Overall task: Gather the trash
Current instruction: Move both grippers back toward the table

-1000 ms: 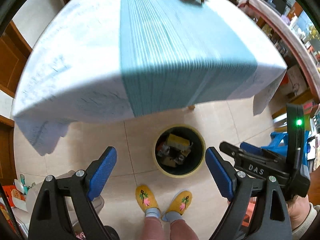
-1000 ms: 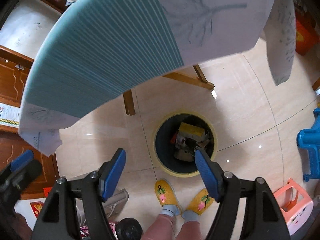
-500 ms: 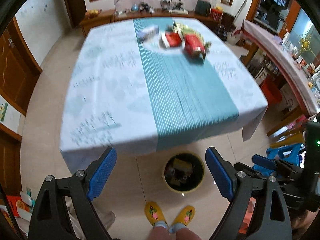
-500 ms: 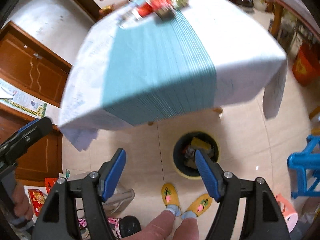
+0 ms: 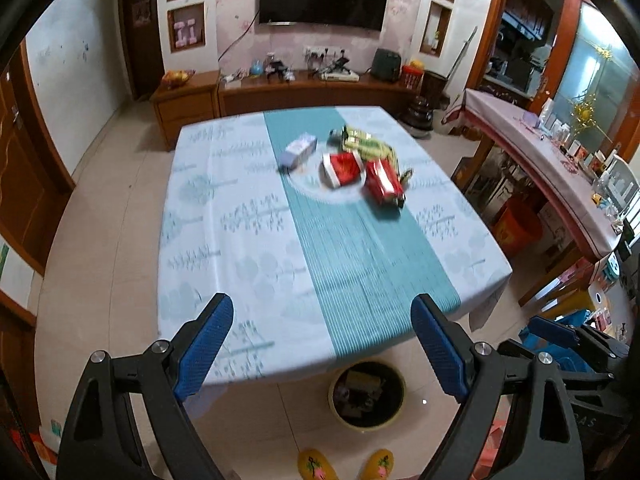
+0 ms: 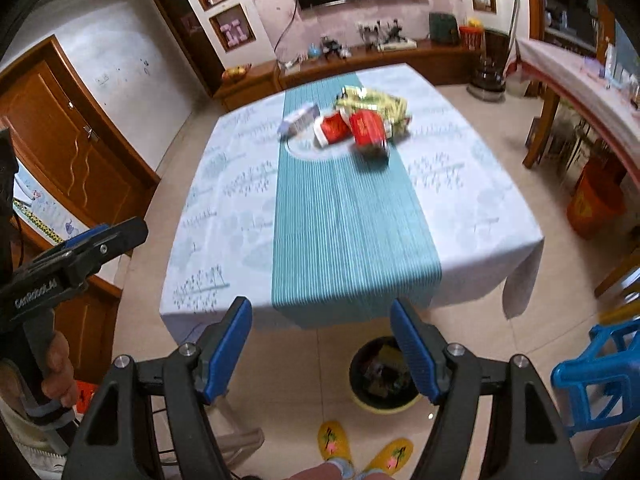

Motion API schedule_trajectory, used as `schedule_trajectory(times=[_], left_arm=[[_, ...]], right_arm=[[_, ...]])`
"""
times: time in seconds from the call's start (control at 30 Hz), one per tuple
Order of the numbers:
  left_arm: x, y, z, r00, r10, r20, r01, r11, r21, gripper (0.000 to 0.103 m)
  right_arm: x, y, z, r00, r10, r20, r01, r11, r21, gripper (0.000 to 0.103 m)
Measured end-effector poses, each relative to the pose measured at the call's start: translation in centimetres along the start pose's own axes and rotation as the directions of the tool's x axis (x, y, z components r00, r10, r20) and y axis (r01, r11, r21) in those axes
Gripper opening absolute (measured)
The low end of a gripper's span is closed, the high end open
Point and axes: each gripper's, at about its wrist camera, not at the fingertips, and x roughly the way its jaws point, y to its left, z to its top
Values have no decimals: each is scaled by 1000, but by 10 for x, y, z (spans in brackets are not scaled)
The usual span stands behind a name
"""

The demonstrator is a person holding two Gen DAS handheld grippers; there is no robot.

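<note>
Trash lies at the far end of the table (image 5: 224,248) (image 6: 472,216): two red packets (image 5: 342,168) (image 6: 366,126), a yellow-green wrapper (image 5: 368,144) (image 6: 376,104) and a pale blue-white box (image 5: 298,150) (image 6: 300,118). A yellow-rimmed bin (image 5: 367,394) (image 6: 382,374) holding several pieces of trash stands on the floor under the near table edge. My left gripper (image 5: 322,344) is open and holds nothing, high above the near edge. My right gripper (image 6: 322,340) is open and holds nothing too, above the bin and floor.
The person's yellow slippers (image 5: 346,464) (image 6: 364,450) stand just before the bin. A blue plastic stool (image 6: 600,368) is on the right, an orange bucket (image 6: 594,200) beside a long side counter (image 5: 548,168). A wooden sideboard (image 5: 300,92) and a television line the back wall.
Both grippers have risen and tilted up from over the bin. The view now takes in the whole tabletop and the trash at its far end; the bin has dropped to the bottom of both views.
</note>
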Motion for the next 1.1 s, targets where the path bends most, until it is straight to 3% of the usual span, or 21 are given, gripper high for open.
schedule_trajectory(times=[0.23, 0.6, 0.83, 1.1], left_arm=[[-2, 6, 27, 999, -13, 46, 11, 1000, 29, 89], [23, 3, 60, 999, -9, 38, 8, 999, 36, 90], [39, 1, 75, 1000, -9, 27, 8, 1000, 12, 90], [84, -28, 96, 1000, -12, -22, 13, 1000, 19, 90]], right_arm=[[-4, 10, 16, 998, -41, 49, 43, 999, -33, 72], [18, 2, 56, 990, -106, 95, 112, 991, -67, 72], [30, -5, 83, 990, -92, 111, 101, 992, -78, 72], [56, -29, 104, 995, -63, 76, 69, 994, -87, 72]])
